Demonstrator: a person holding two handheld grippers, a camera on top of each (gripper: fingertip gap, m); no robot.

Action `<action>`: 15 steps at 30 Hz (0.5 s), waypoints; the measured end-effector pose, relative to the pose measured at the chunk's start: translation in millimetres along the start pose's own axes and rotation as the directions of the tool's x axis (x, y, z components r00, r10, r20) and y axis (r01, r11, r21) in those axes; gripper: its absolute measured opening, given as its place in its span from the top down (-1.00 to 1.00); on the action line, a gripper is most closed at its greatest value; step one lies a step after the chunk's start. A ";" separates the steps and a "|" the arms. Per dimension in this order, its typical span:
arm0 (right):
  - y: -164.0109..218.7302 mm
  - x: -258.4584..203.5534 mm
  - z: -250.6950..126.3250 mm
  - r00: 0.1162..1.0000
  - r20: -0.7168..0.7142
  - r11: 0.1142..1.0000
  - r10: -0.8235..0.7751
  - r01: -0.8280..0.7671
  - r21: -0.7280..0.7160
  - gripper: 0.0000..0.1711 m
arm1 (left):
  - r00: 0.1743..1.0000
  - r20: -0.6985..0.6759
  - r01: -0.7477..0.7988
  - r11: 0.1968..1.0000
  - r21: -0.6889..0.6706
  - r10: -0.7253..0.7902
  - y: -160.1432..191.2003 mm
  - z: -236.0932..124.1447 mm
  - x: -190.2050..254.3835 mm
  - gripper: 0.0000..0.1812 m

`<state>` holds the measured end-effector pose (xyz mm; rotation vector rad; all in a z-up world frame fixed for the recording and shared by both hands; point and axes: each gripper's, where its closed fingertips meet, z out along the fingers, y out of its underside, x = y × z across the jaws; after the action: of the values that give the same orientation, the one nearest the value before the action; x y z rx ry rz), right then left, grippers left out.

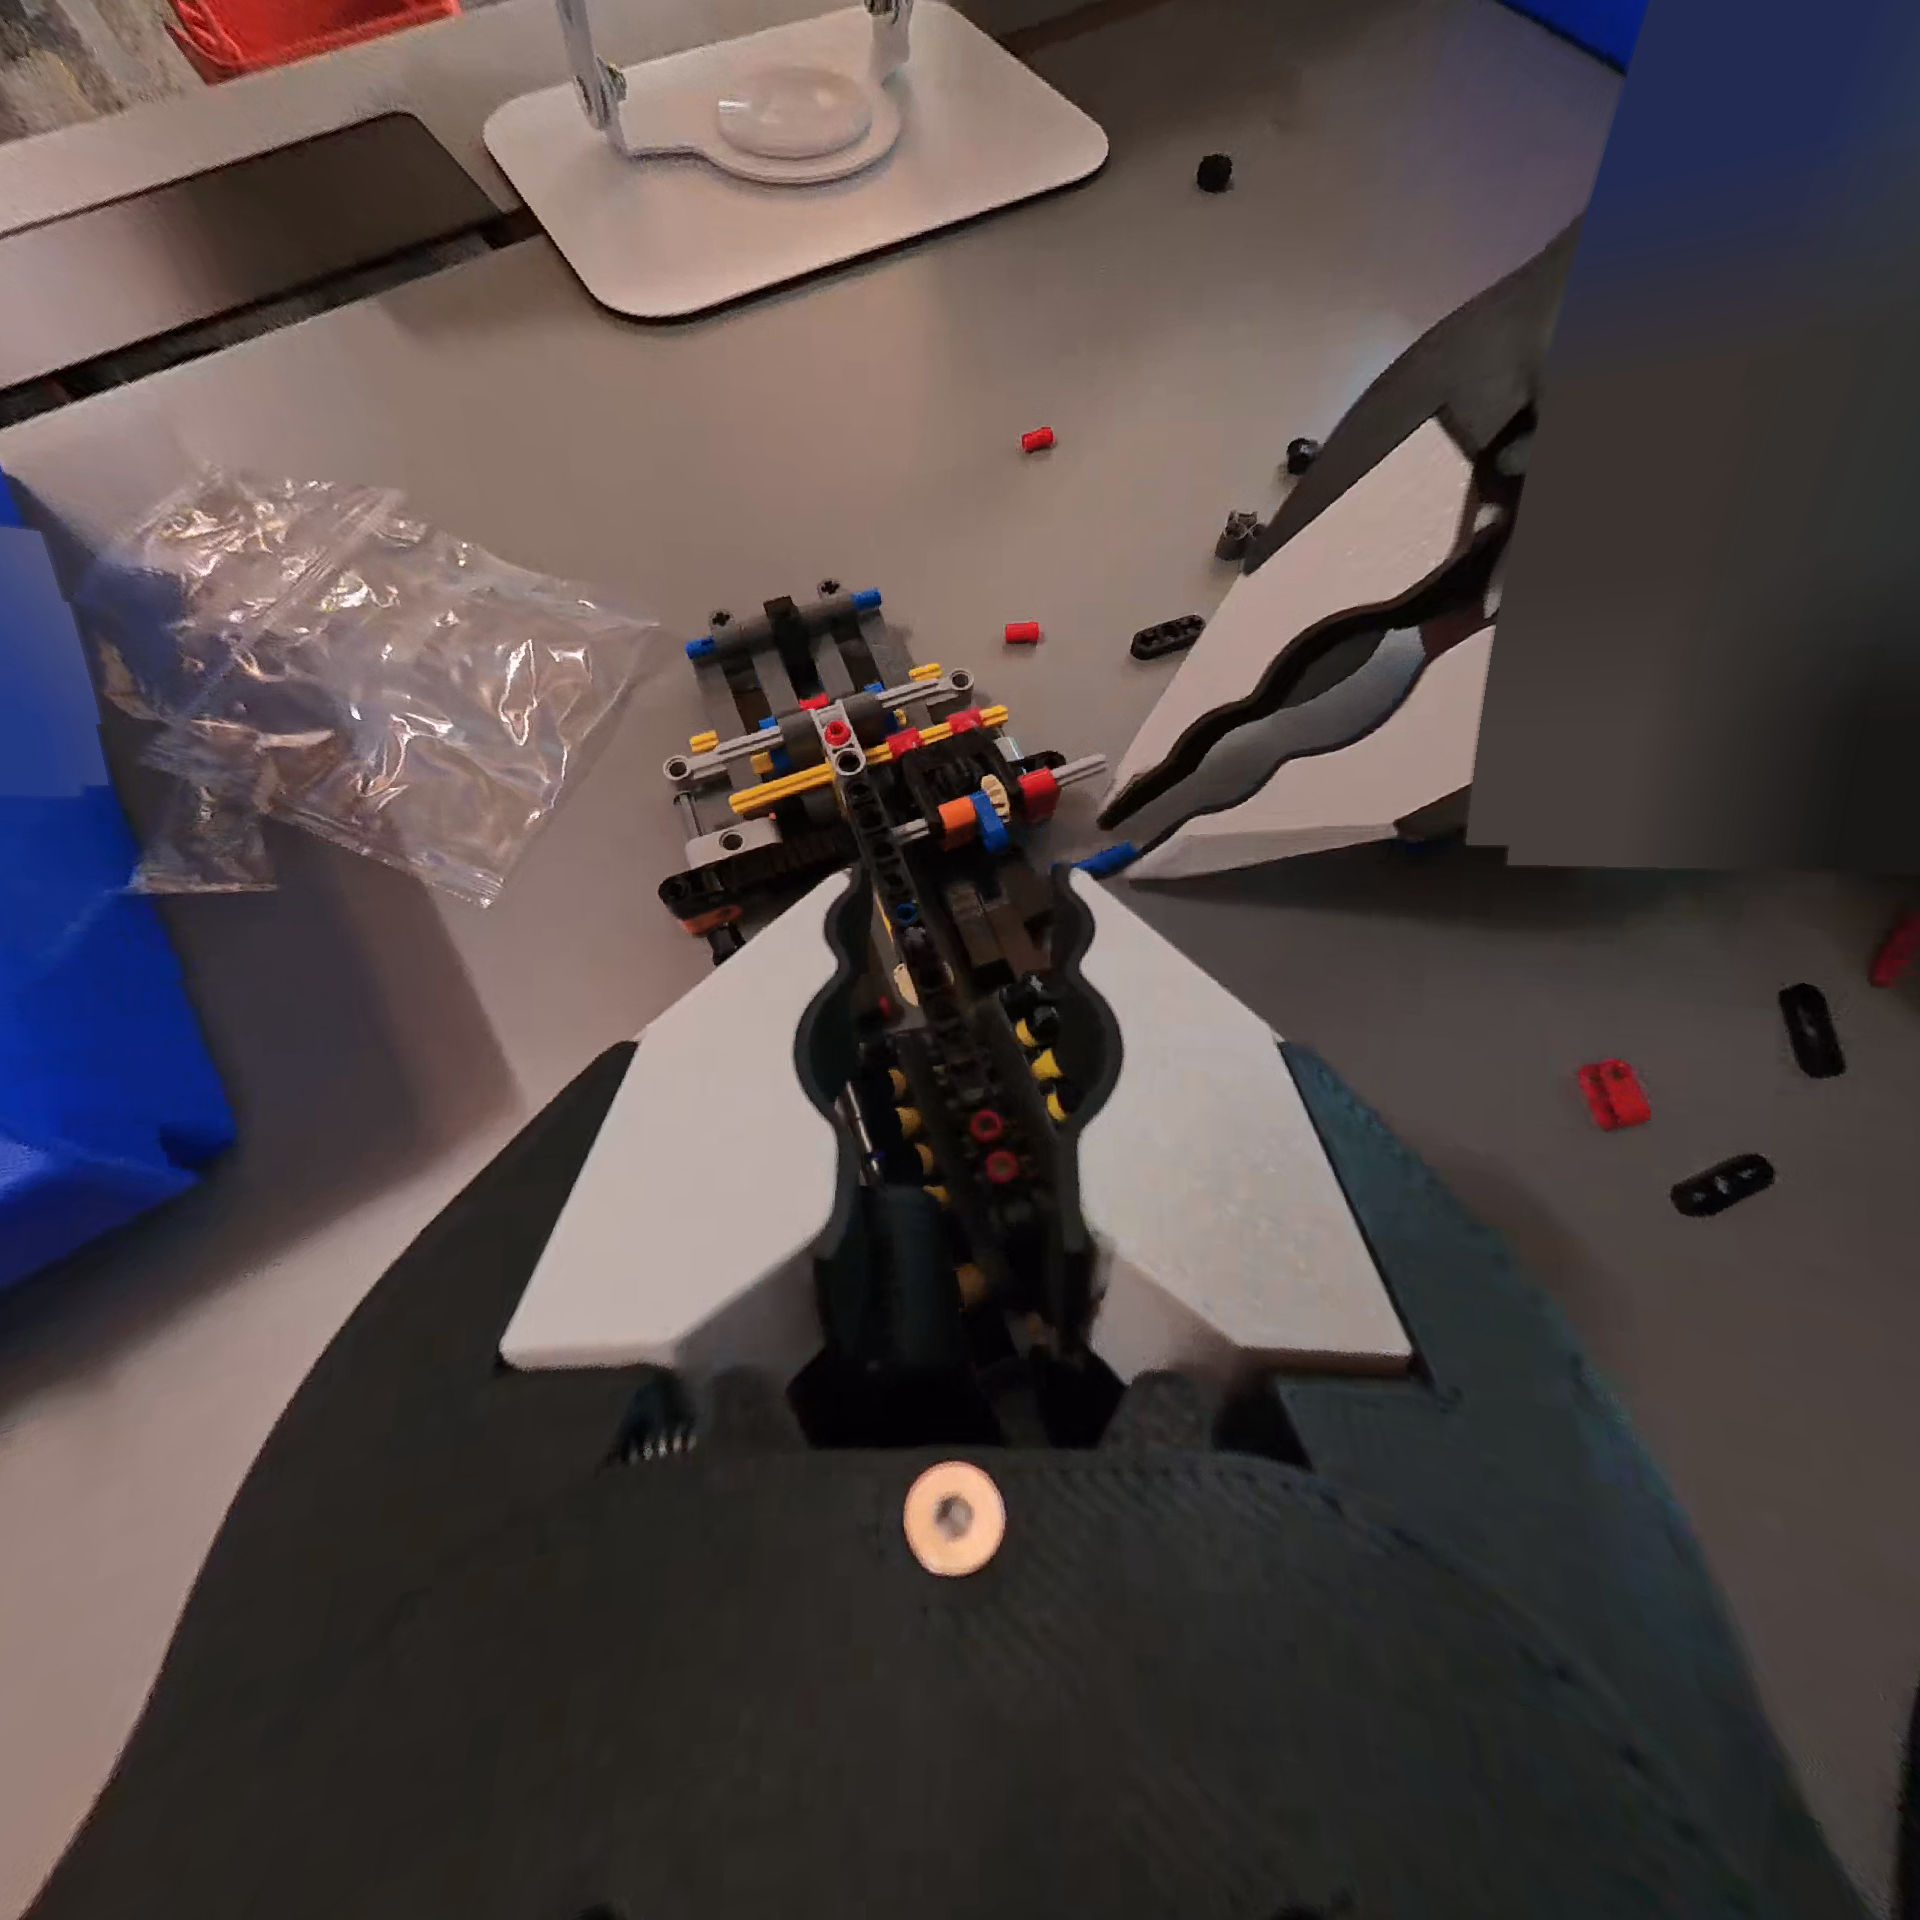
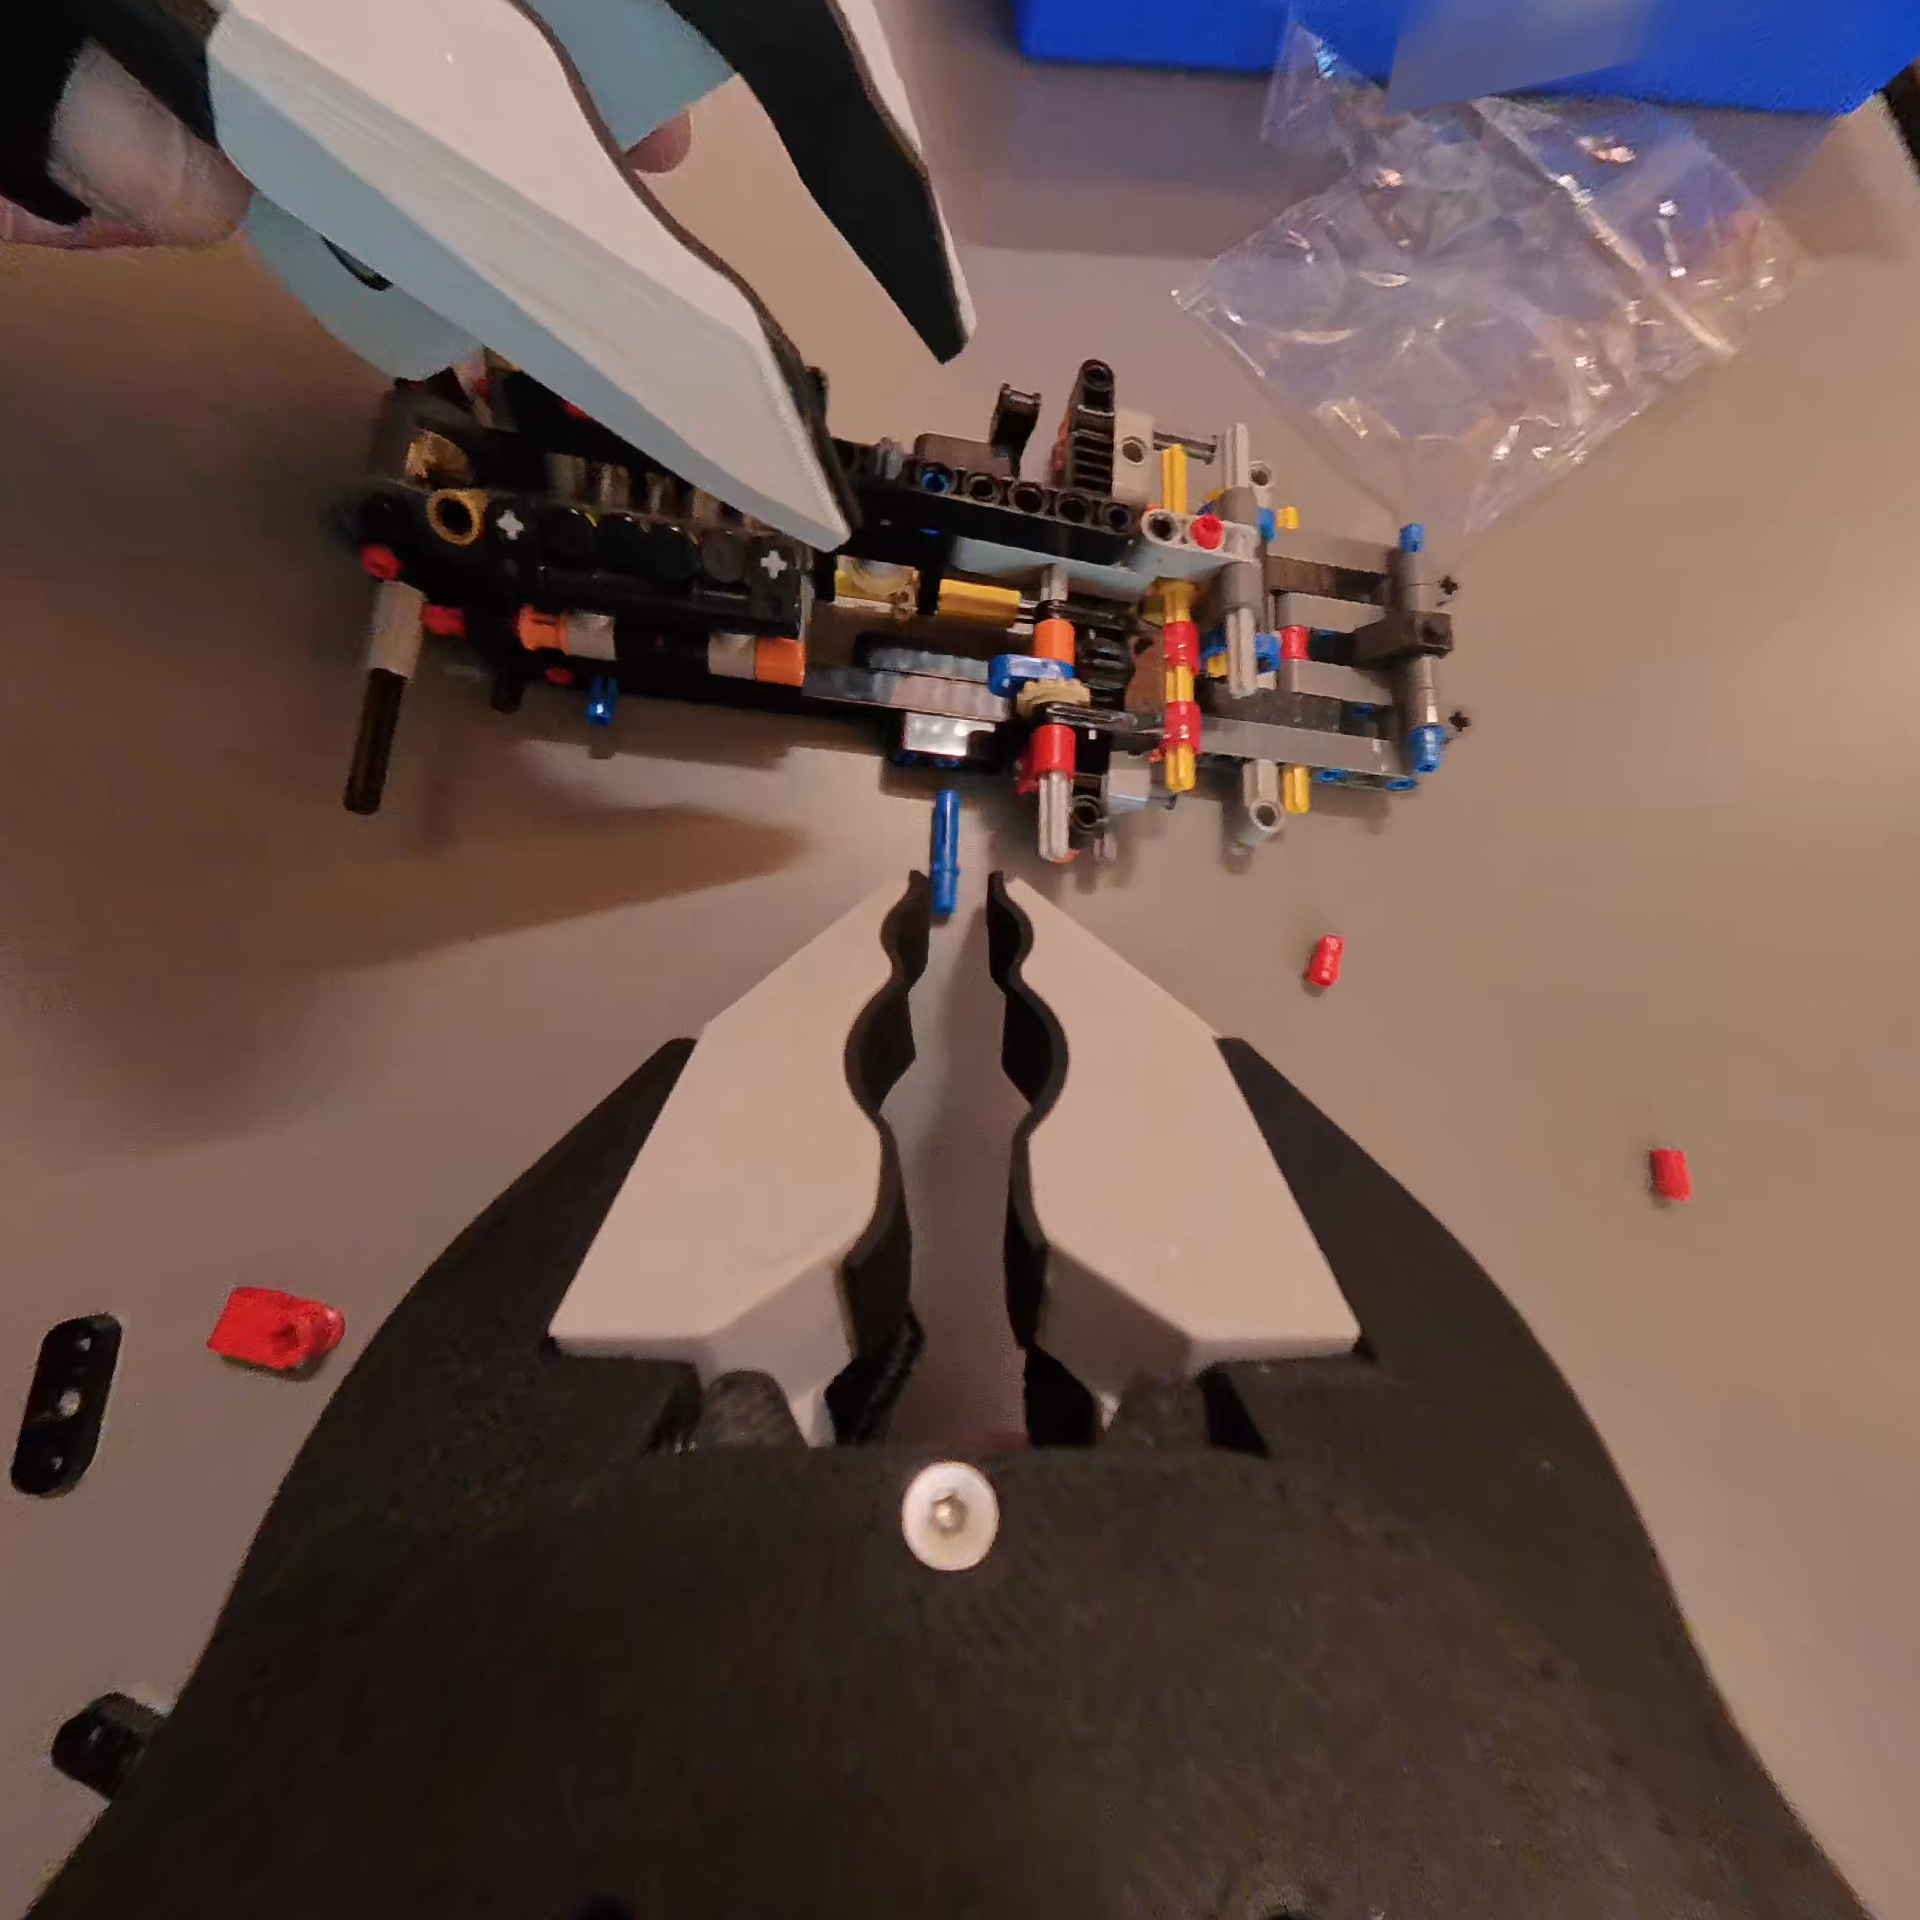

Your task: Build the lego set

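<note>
The left gripper (image 1: 961, 883) clamps its fingers around the near end of the lego chassis (image 2: 935, 613) lying on the counter (image 2: 1558, 1039). The right gripper (image 2: 951, 883) pinches a blue pin (image 2: 944, 847) at its fingertips, the pin's long axis aimed straight ahead at the chassis side just beyond

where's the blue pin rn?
In the right wrist view, the blue pin sits at the tips of the right hand-held gripper, pointing at the near side of the lego build that the left hand-held gripper clamps.
</note>
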<state>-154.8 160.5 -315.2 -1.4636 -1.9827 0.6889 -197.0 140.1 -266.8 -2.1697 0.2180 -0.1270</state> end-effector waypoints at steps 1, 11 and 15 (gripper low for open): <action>-0.1 -3.0 1.9 1.000 0.014 1.000 -0.001 0.001 -0.002 0.90 | 1.000 -0.001 -0.007 1.000 0.002 0.007 0.2 -0.5 2.3 0.64; -19.9 -15.2 -22.6 0.976 0.183 0.983 0.114 -0.138 0.123 0.98 | 0.955 0.042 -0.297 0.954 0.044 0.295 -9.9 -3.4 31.4 0.74; -30.4 -20.6 -46.4 0.950 0.279 0.962 0.142 -0.198 0.186 0.98 | 0.858 0.094 -0.510 0.859 0.045 0.505 -16.6 -4.4 40.7 0.77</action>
<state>-137.3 135.7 -264.4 -1.4866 -1.9135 1.1885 -156.1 137.6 -250.3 -1.9724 0.7230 0.2506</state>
